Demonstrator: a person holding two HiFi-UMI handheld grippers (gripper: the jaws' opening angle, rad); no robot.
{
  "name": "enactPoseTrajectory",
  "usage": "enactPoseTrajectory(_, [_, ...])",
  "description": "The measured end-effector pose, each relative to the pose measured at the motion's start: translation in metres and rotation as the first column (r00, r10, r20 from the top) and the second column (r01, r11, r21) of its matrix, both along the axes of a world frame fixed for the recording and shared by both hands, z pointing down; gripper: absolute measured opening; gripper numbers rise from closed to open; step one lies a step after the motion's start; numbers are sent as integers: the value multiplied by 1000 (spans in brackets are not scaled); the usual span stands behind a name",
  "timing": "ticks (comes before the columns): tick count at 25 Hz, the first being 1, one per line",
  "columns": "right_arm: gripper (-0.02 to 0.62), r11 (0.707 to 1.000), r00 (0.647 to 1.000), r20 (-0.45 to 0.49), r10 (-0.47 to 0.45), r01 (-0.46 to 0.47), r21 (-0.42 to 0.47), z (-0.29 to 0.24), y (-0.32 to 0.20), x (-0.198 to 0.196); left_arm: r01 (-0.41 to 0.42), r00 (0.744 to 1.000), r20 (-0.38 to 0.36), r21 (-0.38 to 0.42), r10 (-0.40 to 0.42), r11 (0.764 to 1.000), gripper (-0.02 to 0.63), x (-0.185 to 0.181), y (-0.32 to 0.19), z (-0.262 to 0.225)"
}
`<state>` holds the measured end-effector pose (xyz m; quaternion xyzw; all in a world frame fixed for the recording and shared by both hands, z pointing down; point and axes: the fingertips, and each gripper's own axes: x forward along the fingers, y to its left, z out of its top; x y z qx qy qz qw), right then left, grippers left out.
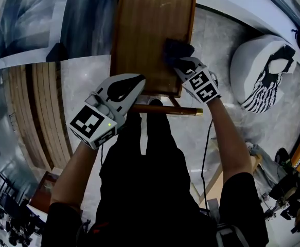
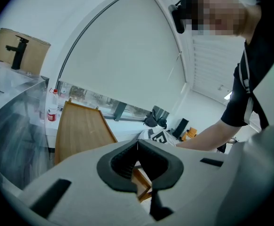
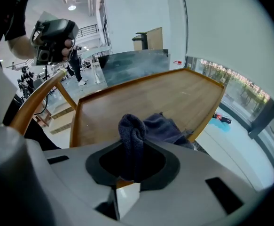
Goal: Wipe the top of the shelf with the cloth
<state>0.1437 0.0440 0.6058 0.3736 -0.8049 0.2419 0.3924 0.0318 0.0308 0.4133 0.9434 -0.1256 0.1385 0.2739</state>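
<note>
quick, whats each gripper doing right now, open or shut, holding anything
Left gripper: shut, nothing between its jaws.
Right gripper: shut on the dark blue cloth, which rests on the wooden shelf top.

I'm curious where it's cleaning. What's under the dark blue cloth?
The cloth lies on the wooden shelf top, near its edge, pinched by the right gripper. The wood right beneath it is covered and can't be seen.

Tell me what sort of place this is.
Probably a large open studio or office hall rather than a home: a pale polished floor, a patterned beanbag, a big roller blind, and tripods and gear standing about.
</note>
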Motion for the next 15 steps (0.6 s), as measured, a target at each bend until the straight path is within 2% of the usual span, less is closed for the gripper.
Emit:
enactPoseTrajectory(6, [58,994,997,57,-51,56,-95,1,32,-19,-12,1000,-9,-7,12,1000,21,1,14,-5])
enactPoseTrajectory(9, [58,988,994,86,-71,82,-128,4,43,-27,-33,999,-29,19,34,999,21,1,21,-4])
enactPoseTrajectory(15, [58,959,976,178,-122,163,-231,4,62,-42,-8,1000,-22,-39,7,999,21,-4,25,-8])
